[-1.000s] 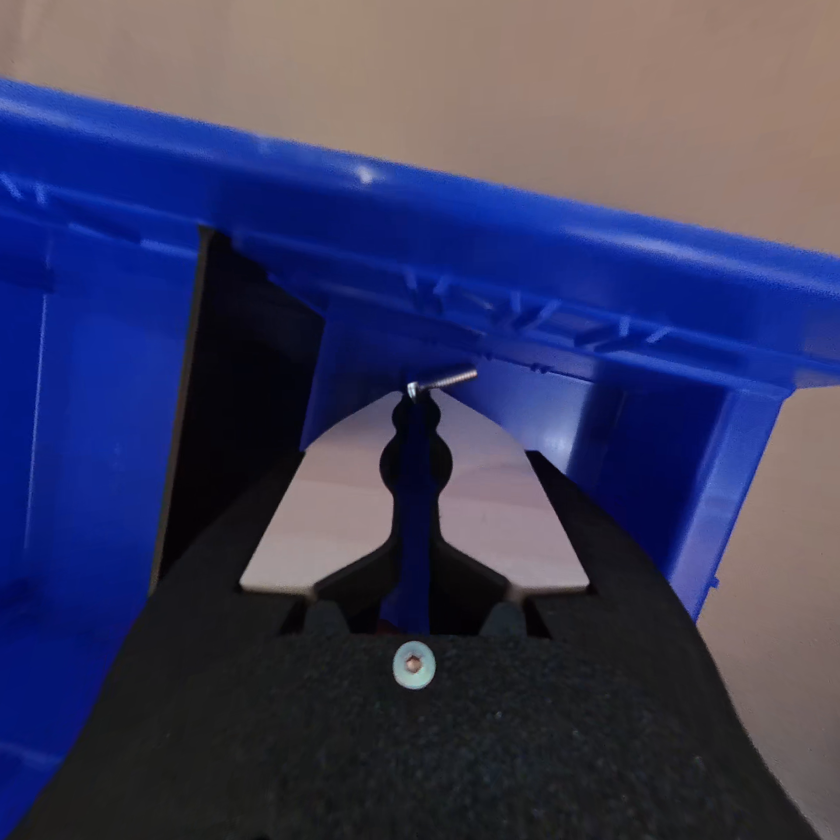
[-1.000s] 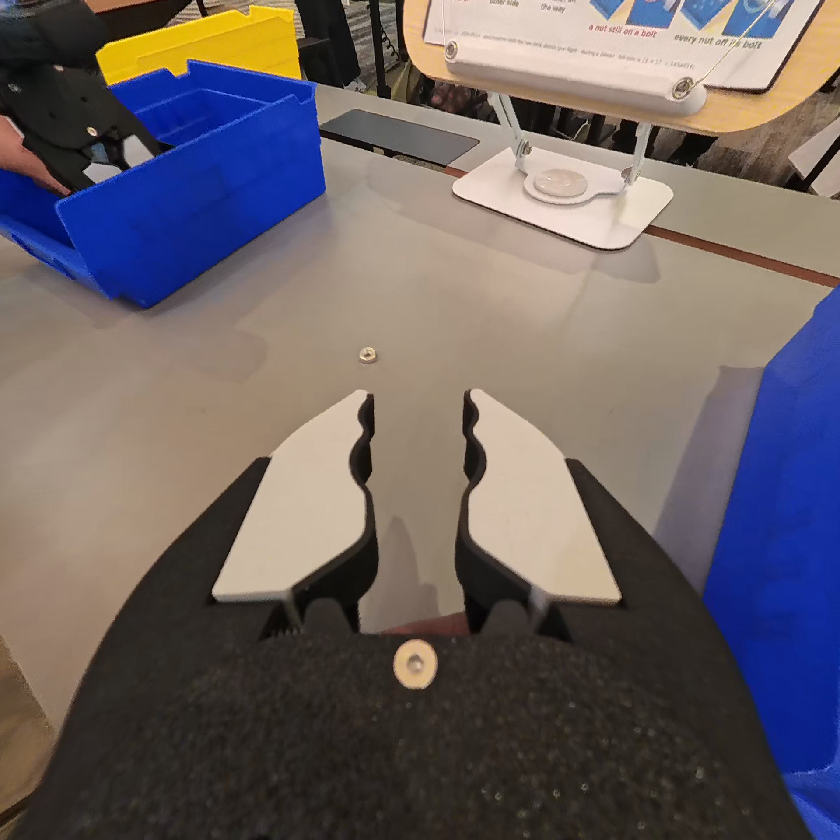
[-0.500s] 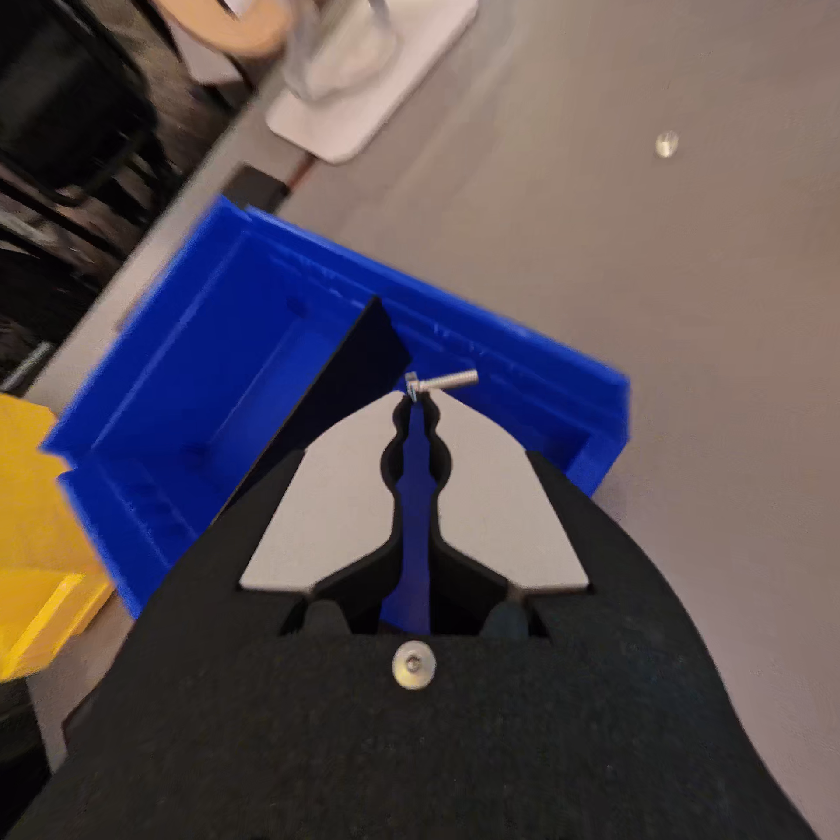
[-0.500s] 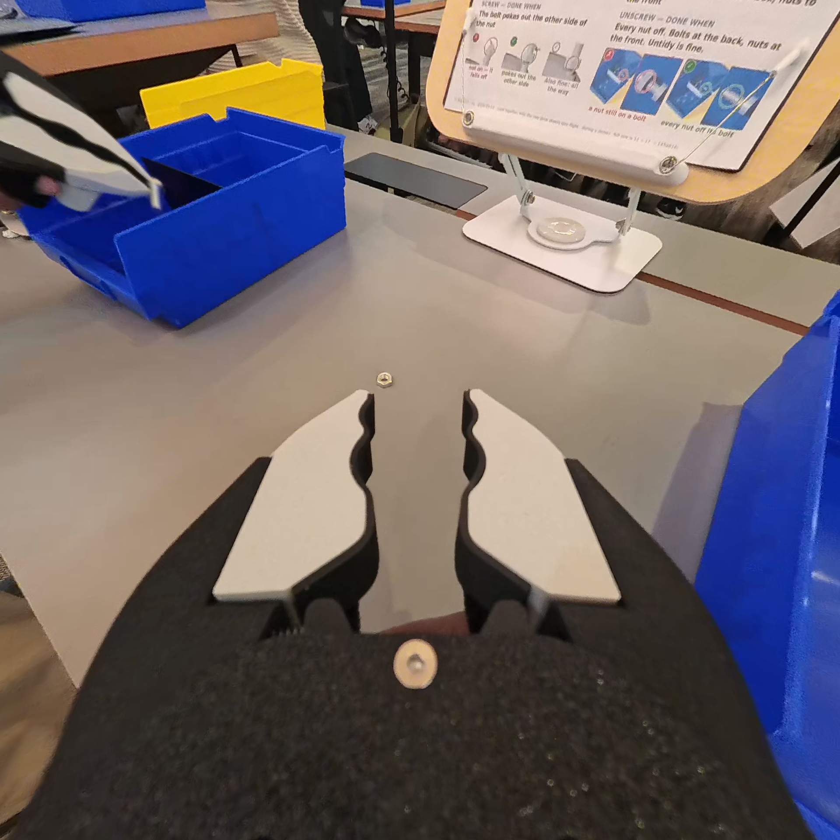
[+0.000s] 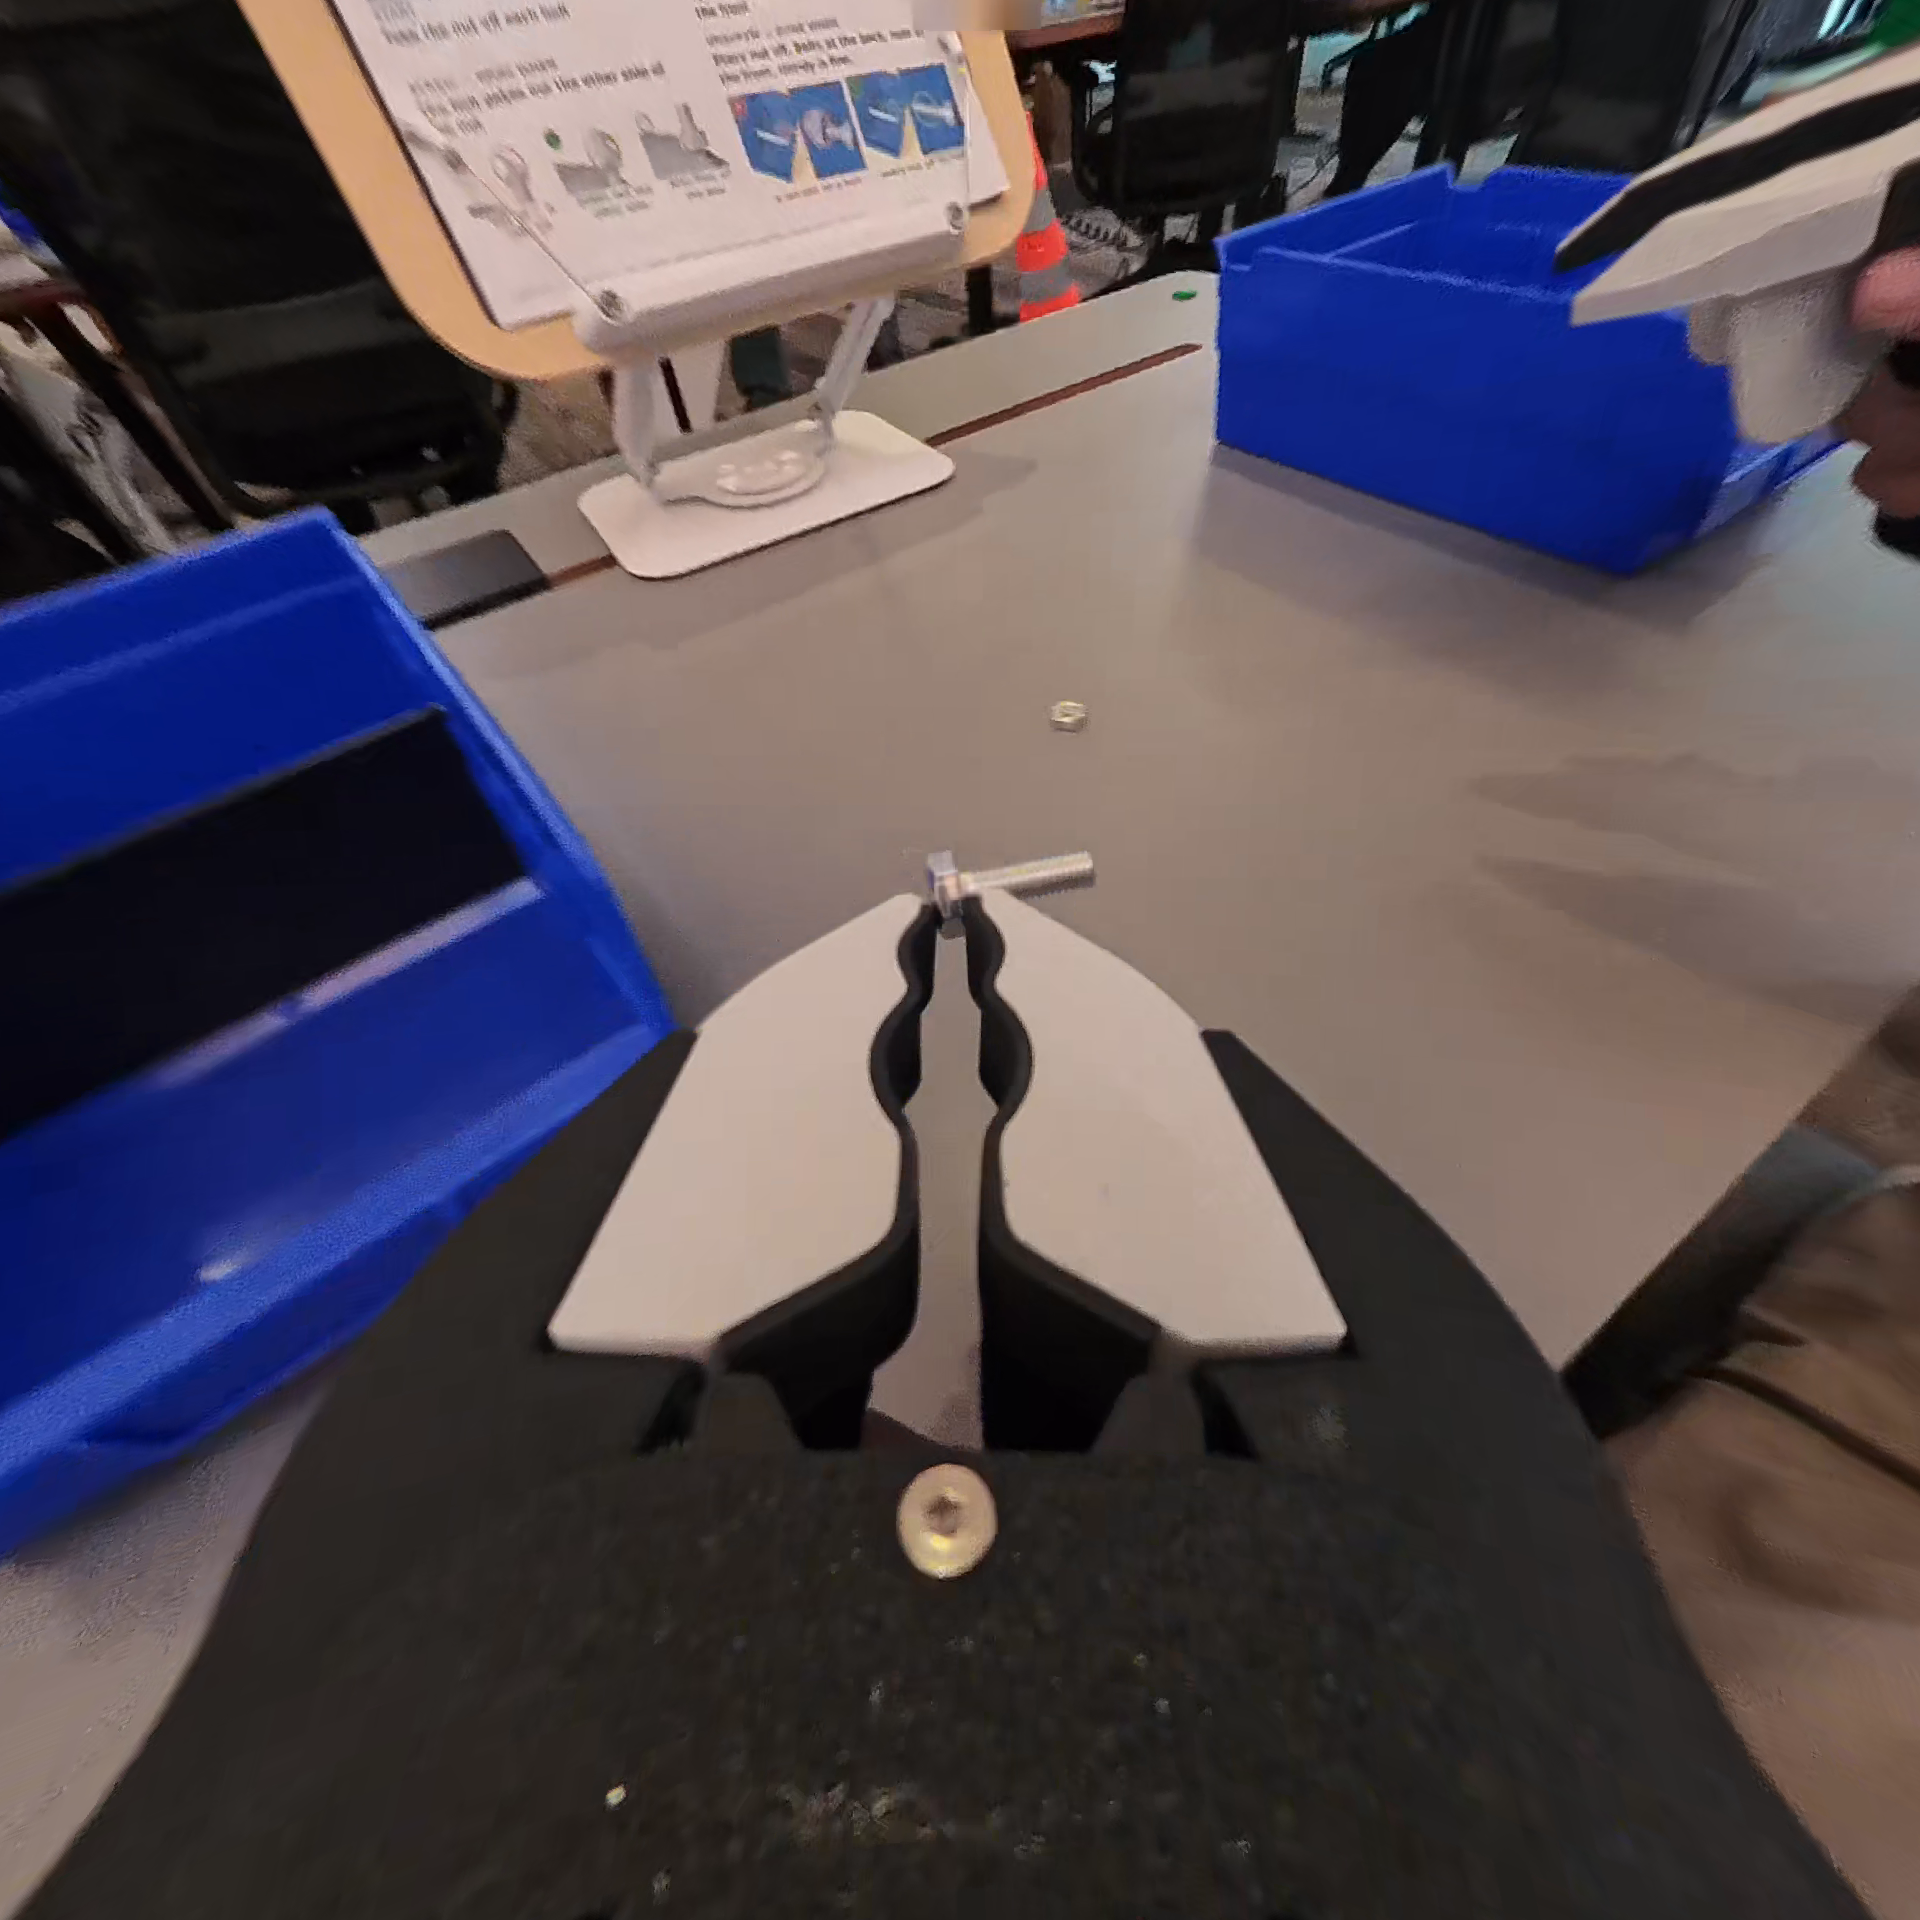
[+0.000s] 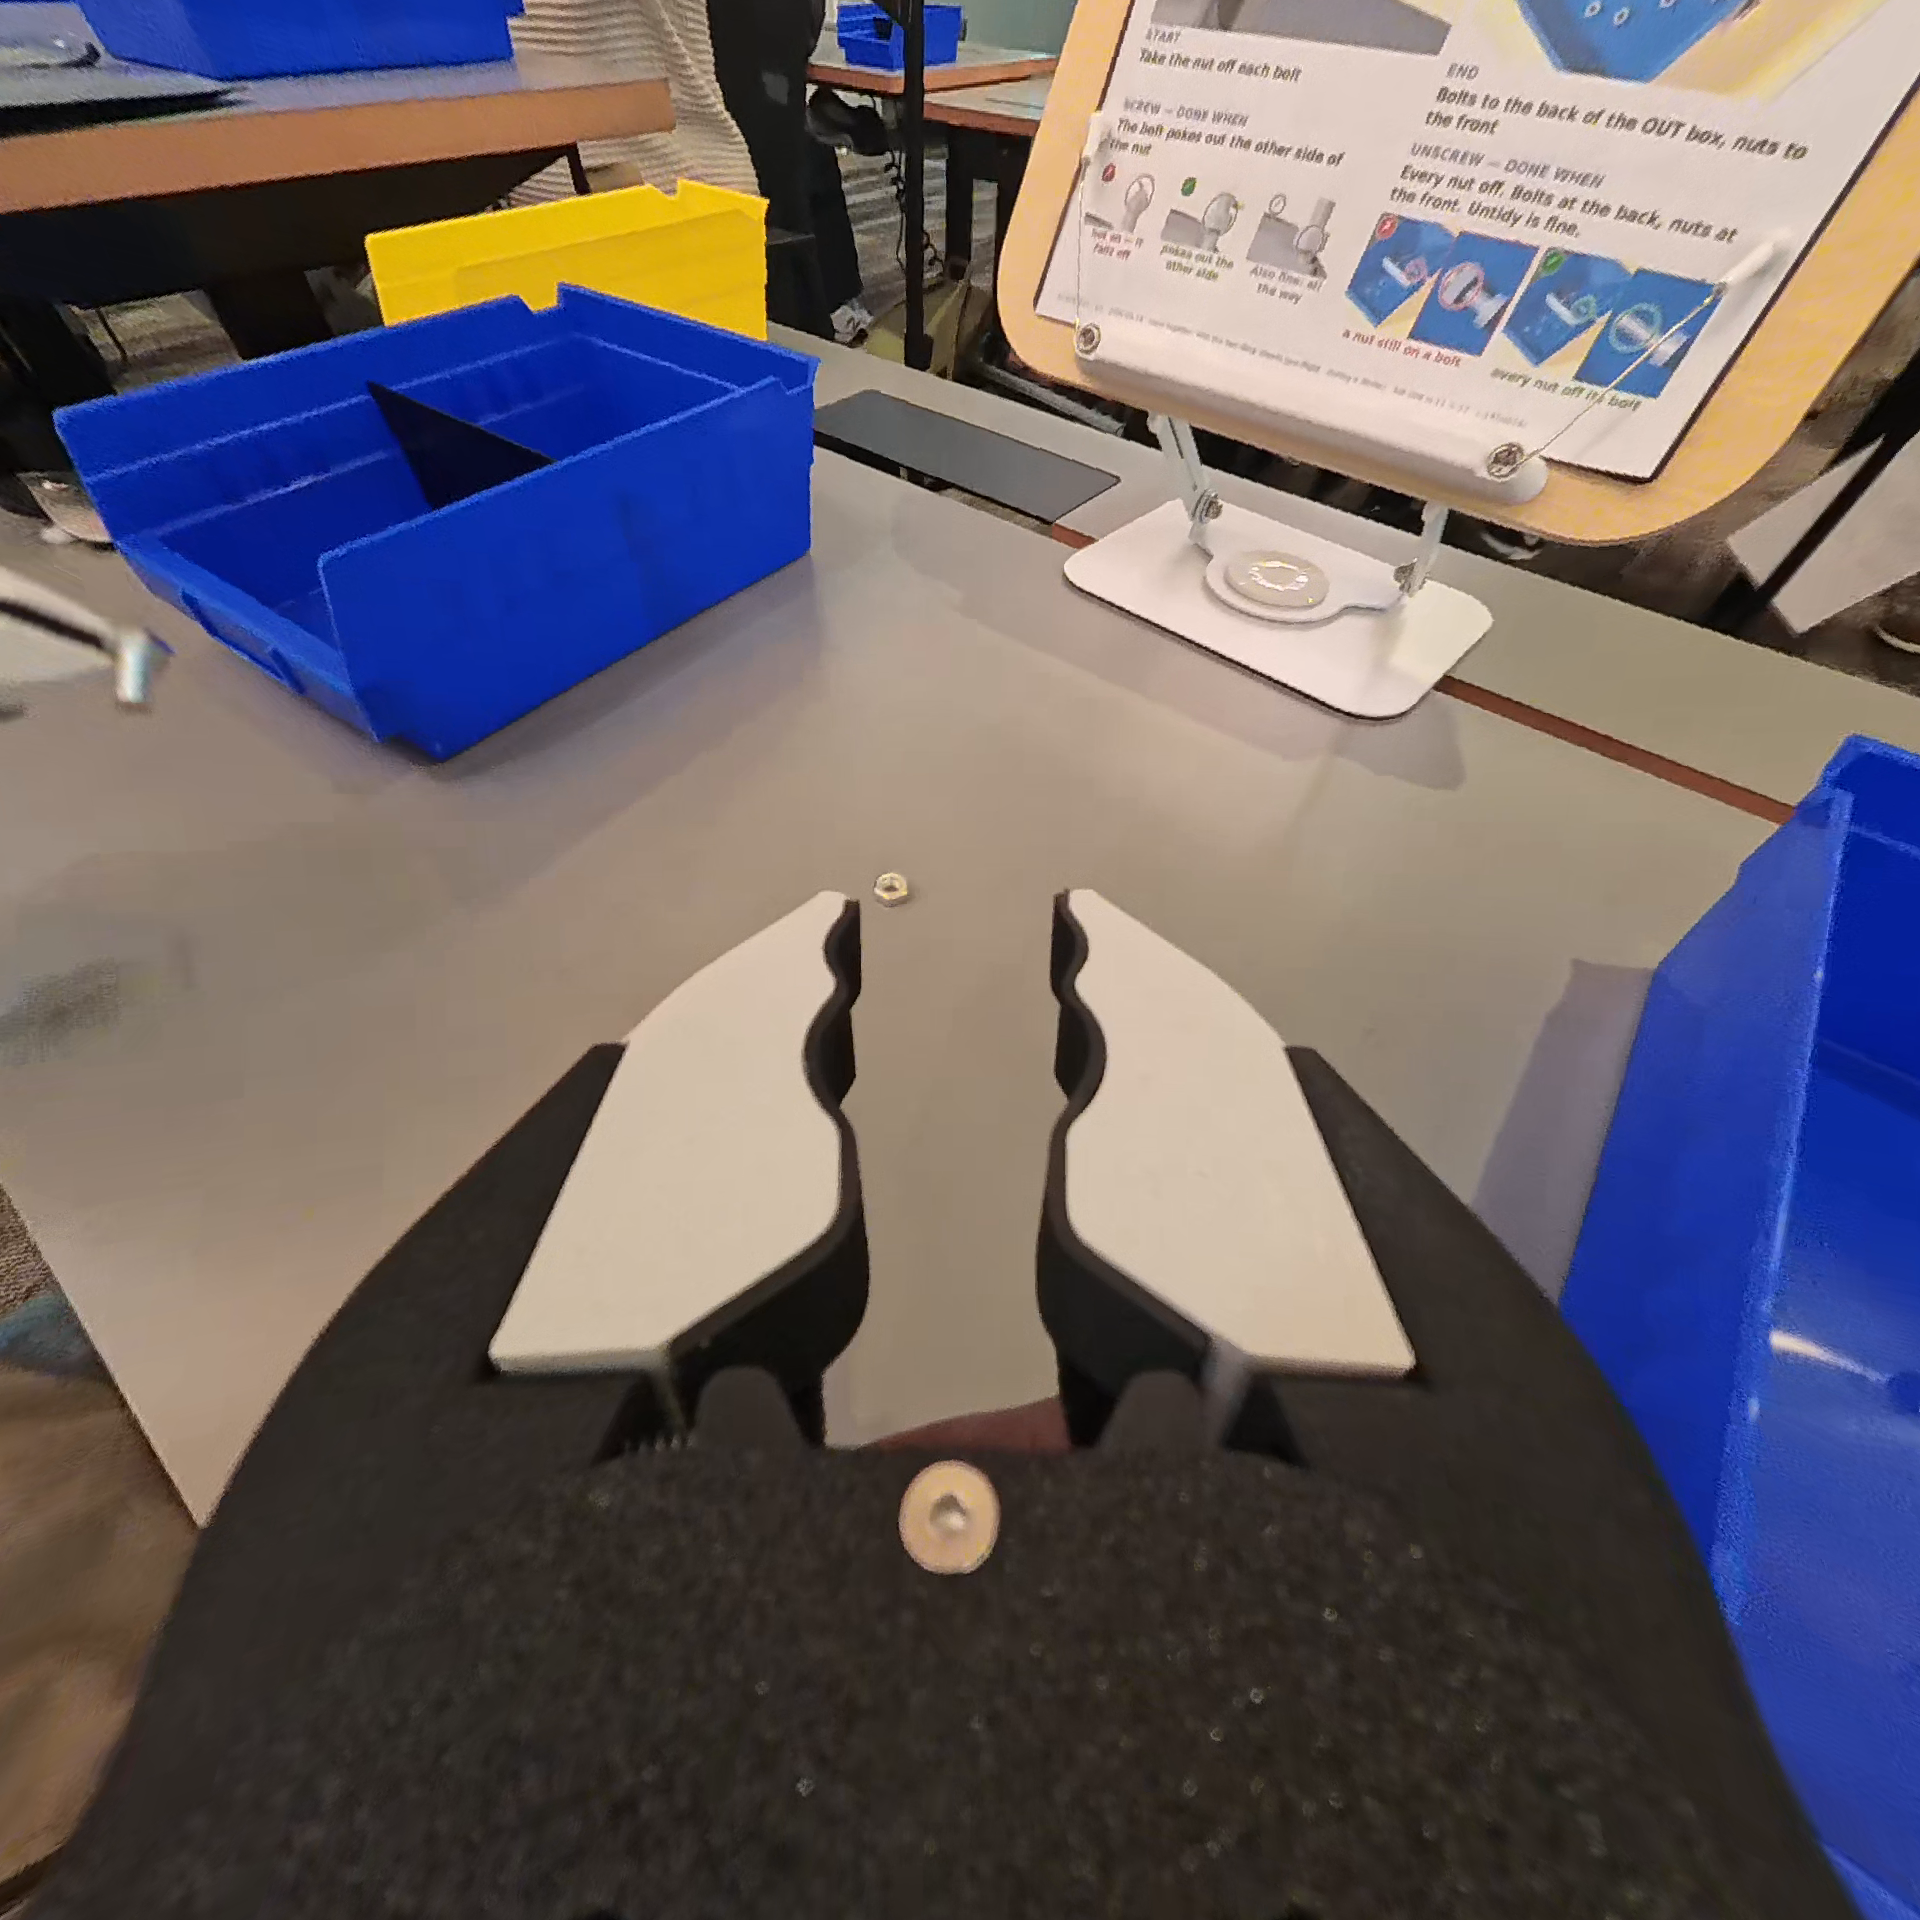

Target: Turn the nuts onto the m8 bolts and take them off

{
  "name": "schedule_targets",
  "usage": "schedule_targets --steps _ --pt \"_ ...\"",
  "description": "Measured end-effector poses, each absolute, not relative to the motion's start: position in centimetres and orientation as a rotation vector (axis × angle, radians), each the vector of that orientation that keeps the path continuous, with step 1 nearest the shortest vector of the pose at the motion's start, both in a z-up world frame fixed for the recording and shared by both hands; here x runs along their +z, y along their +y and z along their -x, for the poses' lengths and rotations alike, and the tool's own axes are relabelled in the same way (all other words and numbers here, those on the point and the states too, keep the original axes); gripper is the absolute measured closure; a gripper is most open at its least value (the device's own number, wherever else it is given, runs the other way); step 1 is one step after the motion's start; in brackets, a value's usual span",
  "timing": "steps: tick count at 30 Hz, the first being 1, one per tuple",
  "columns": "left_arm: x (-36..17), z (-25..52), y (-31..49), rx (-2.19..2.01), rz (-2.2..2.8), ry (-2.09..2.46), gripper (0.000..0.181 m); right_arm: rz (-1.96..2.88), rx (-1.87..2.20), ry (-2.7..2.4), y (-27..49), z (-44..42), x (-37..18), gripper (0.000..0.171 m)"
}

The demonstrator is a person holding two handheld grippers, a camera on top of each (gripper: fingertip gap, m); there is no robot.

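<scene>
a loose hex nut point(image 6: 891, 889) is seen lying flat on the grey table point(image 6: 520, 935), out in the bare middle stretch between the two blue bins and well back from the near edge. in the right wrist view it sits just ahead of the right claw point(image 6: 957, 909), a little to the left of the gap's centreline, close off the tip of the left finger. the right claw's fingers are held apart with nothing between them, so the nut is judged to be reached by a short forward move with a slight shift left.

the bolt point(image 5: 1013, 878) is clamped by its head at the very tips of the left claw point(image 5: 951, 920), whose fingers are drawn together on it. its long axis is laid crosswise to the fingers, the threaded shank pointing to the right, toward the side where the right claw is seen. the nut lies farther out on the table point(image 5: 1351, 831) from this claw, ahead and slightly right of the shank's free end.

the right claw is judged the nearer to the nut. the divided blue bin point(image 6: 447, 520) stands toward the far left corner, another blue bin point(image 6: 1766, 1247) at the right edge, an instruction board on a white stand point(image 6: 1278, 613) near the far edge.
</scene>
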State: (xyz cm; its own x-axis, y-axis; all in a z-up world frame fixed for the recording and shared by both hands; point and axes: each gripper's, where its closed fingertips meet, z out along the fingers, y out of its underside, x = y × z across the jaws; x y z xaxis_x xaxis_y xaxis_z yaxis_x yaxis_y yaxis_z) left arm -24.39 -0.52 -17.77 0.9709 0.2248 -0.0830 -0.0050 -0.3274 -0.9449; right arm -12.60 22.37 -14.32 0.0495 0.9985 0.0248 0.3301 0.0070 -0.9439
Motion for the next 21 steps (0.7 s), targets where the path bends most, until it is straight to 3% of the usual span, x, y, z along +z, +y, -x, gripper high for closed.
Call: schedule_targets --steps 9,21 --pt "-22.9 22.7 4.2 0.120 2.197 -0.076 0.176 1.460 0.974 -1.398 22.9 12.1 -13.6 0.137" --pt "-27.0 26.4 11.3 0.272 2.365 -0.240 0.176 1.505 0.965 -1.445 23.0 12.6 -15.9 0.136"
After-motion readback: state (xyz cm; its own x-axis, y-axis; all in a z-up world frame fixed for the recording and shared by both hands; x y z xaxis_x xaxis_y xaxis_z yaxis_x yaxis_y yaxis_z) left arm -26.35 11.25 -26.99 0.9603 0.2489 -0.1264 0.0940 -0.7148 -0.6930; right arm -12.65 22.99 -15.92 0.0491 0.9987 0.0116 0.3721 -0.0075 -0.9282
